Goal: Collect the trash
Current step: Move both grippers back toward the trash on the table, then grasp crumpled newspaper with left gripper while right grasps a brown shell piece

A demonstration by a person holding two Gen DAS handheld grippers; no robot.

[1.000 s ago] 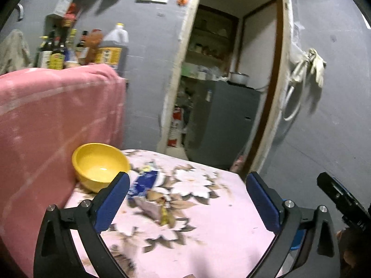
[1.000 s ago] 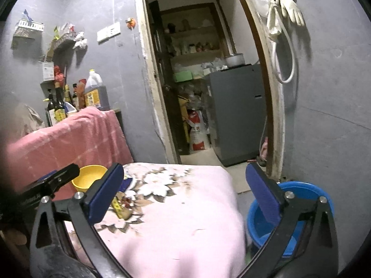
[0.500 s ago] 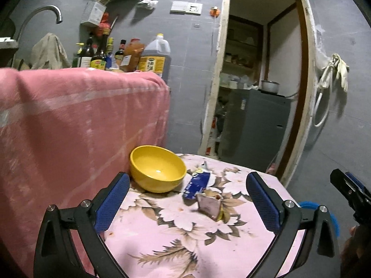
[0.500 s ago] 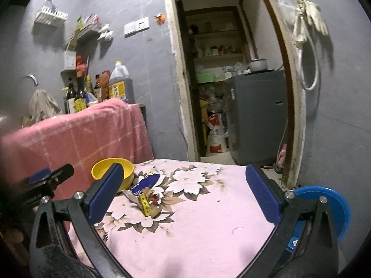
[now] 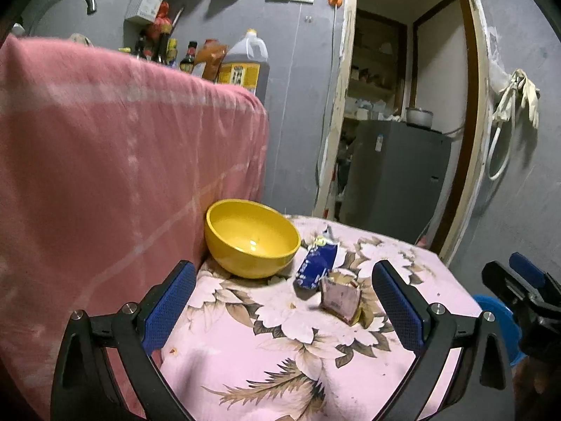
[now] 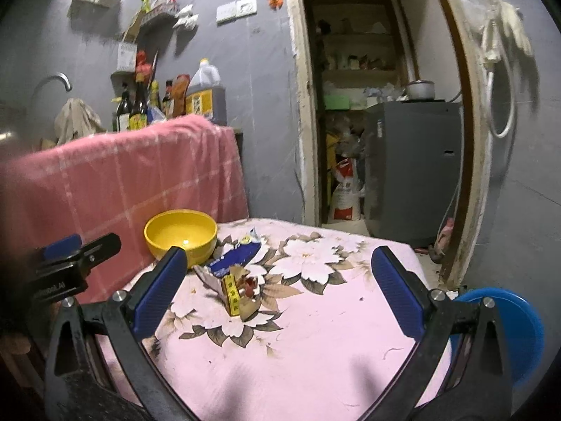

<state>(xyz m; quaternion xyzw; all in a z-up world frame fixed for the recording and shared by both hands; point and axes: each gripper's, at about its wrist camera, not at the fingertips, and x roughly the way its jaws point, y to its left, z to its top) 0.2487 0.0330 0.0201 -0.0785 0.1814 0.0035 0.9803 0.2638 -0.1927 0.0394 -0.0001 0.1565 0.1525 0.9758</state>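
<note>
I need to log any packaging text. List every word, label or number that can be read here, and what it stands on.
None can be read for certain.
Left gripper body, seen from the right wrist: white lettering, too blurred to quote.
Big oil jug: yellow label, print unreadable.
Blue wrapper: white print, too small.
Yellow wrapper: dark characters, blurred.
White sack in the doorway: red and dark marks, unreadable.

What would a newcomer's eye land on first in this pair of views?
Most likely the bright yellow bowl at the far left of the pink floral tablecloth, next to a hanging pink cloth. Just right of it lie a blue wrapper and a crumpled packet, the only litter on the table. Both the left gripper and the right gripper are wide open above the table, holding nothing.
</note>
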